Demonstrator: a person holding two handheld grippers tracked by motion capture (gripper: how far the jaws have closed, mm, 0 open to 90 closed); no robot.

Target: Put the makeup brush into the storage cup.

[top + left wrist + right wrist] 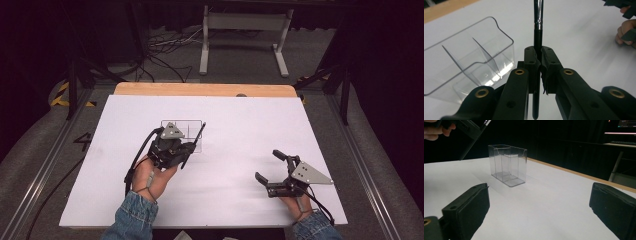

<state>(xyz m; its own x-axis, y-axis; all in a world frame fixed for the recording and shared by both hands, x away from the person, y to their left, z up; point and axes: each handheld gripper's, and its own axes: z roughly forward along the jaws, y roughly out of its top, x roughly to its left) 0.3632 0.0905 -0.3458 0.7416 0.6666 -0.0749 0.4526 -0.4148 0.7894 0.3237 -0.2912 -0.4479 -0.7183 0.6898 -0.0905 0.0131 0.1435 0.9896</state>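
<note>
Jaws clamped on thin black brush (538, 37) — silver ferrule, upright

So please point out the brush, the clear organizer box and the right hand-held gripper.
brush (538, 37): left gripper view, on its black handle just below the metal ferrule.
clear organizer box (509, 163): right gripper view, on its front wall.
right hand-held gripper (270, 167): high view, midway between its open fingertips.
</note>
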